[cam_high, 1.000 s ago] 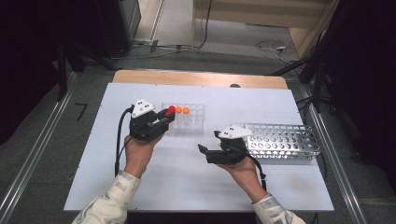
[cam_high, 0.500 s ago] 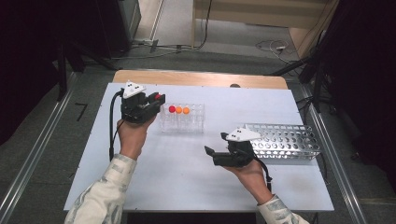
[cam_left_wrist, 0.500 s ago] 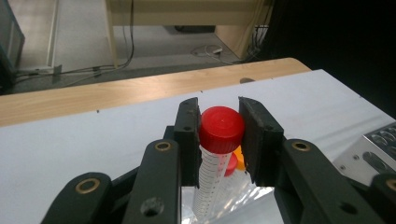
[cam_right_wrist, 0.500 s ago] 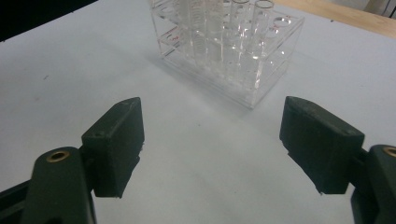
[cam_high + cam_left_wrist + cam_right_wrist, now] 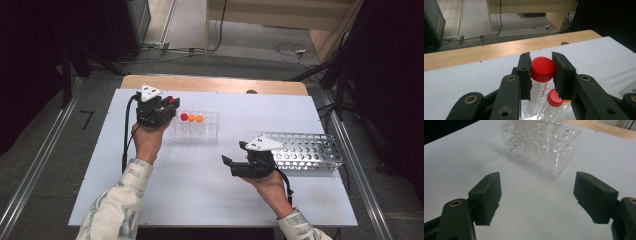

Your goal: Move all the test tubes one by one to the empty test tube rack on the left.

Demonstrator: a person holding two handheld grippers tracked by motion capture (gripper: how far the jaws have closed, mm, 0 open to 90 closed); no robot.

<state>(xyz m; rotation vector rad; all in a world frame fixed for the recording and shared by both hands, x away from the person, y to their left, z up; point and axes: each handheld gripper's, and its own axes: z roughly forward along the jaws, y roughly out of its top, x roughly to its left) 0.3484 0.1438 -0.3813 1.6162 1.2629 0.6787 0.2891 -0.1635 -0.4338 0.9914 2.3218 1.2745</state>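
**Inspector:** Now, largest item first. The white table (image 5: 210,195) carries two racks: a metal mesh rack (image 5: 307,152) at the right side and a clear plastic rack (image 5: 197,126) near the far middle. Where is the work?

**Assistant:** At the clear rack (image 5: 541,145). Two capped tubes stand in its back row, one red (image 5: 184,116) and one orange (image 5: 192,118), with a further orange cap beside them.

**Inspector:** And the left gripper (image 5: 167,106)?

**Assistant:** It sits just left of the clear rack, off its near-left corner. Its jaws are nearly closed and clamp a red-capped tube (image 5: 541,75) just under the cap, one pad on each side. The tube hangs roughly upright, long axis running down and slightly toward the camera (the graduated body shows below the pads).

**Inspector:** The deciding relation?

**Assistant:** The held tube lies left of the rack's openings and above them, so in my judgement any seating calls for a sideways shift to the right, then a straight descent along the tube's own axis. The left hand is plainly the nearer one.

**Inspector:** The right gripper (image 5: 235,165)?

**Assistant:** Its jaws stand wide apart with nothing between them. It rests well apart from the clear rack, just beside the mesh rack's left end, pointing toward the clear one.
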